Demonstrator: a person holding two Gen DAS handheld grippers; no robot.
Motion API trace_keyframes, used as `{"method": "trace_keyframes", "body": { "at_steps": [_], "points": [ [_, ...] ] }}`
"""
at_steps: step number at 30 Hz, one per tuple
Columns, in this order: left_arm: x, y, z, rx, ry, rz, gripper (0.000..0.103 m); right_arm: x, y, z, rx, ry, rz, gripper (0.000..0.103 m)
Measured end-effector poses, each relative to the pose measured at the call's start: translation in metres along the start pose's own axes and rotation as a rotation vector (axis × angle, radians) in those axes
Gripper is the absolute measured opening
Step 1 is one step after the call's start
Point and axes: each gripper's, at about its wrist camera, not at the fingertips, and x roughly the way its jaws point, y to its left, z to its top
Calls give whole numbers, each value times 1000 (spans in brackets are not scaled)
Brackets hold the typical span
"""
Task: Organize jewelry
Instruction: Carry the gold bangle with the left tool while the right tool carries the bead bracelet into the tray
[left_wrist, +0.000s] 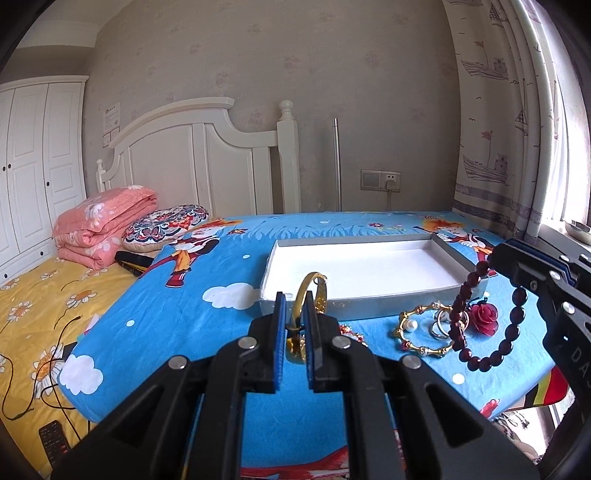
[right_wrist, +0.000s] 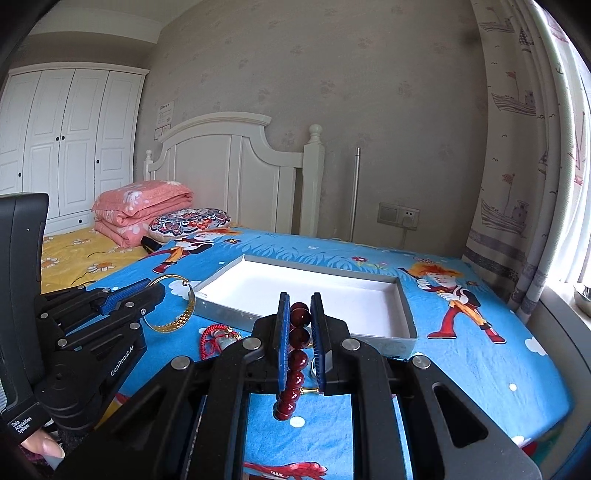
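Note:
My left gripper (left_wrist: 295, 306) is shut on a gold bangle (left_wrist: 308, 295) and holds it upright just before the near left corner of a shallow grey tray (left_wrist: 373, 306) with a white floor. The bangle also shows in the right wrist view (right_wrist: 184, 314). My right gripper (right_wrist: 300, 306) is shut on a dark red bead bracelet (right_wrist: 297, 354), which hangs from its fingers above the cloth (left_wrist: 491, 354). On the cloth lie a gold bamboo-style bracelet with a pearl (left_wrist: 417, 332), silver rings (left_wrist: 441, 325), a red rose piece (left_wrist: 484, 317) and a red cord charm (right_wrist: 214, 338).
The tray (right_wrist: 236, 317) sits on a table covered with a blue cartoon cloth (left_wrist: 184, 314). A bed with a yellow sheet (left_wrist: 33, 314), pink folded quilt (left_wrist: 103, 229) and patterned cushion (left_wrist: 162, 225) lies to the left. A curtain (left_wrist: 509, 110) and window sill are at the right.

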Motion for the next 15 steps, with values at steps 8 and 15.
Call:
{"method": "trace_keyframes", "body": {
  "at_steps": [8, 15],
  "points": [
    [1, -13, 4, 22, -7, -18, 9, 1, -13, 1, 33, 2, -18, 14],
    [21, -11, 17, -2, 16, -30, 9, 16, -13, 13, -5, -17, -37, 14]
  ]
}}
